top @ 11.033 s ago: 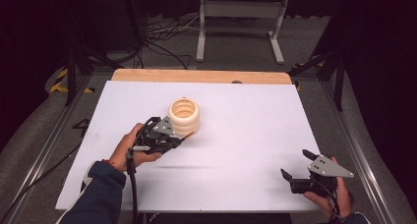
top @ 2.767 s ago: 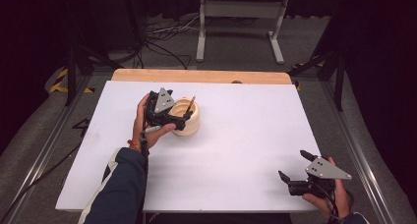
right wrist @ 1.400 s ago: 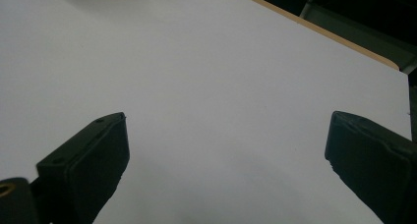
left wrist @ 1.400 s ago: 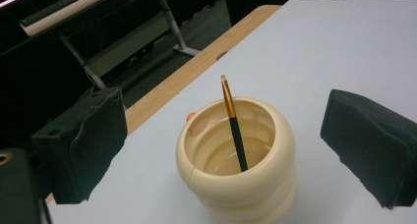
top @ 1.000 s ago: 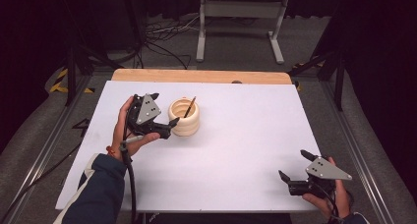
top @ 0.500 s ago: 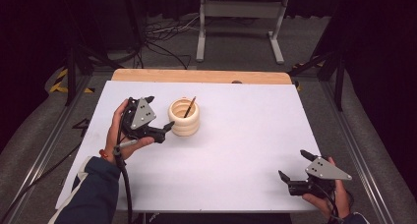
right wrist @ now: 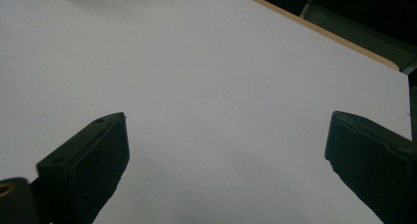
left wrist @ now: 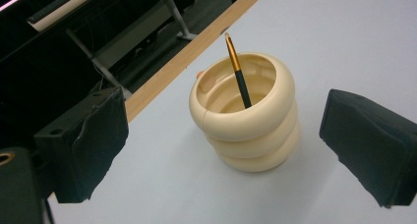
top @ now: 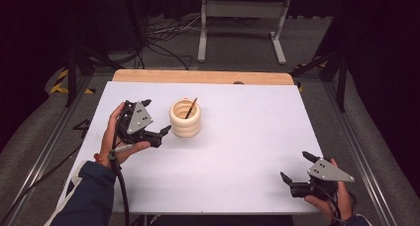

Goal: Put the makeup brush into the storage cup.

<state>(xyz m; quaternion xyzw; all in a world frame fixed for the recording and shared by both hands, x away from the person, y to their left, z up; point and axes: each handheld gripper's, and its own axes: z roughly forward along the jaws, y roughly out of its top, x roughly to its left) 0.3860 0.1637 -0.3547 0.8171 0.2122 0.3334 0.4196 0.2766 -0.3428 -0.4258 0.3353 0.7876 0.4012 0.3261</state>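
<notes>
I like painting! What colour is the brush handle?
Black, with a gold band; the brush shows best in the left gripper view.

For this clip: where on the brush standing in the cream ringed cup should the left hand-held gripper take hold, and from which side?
Probably the upper handle of the brush, around the gold band above the rim of the cup. It leans against the inner wall with only that stretch free, so coming down from above, jaws straddling the shaft, looks best. The left hand-held gripper is open and facing the cup.
</notes>
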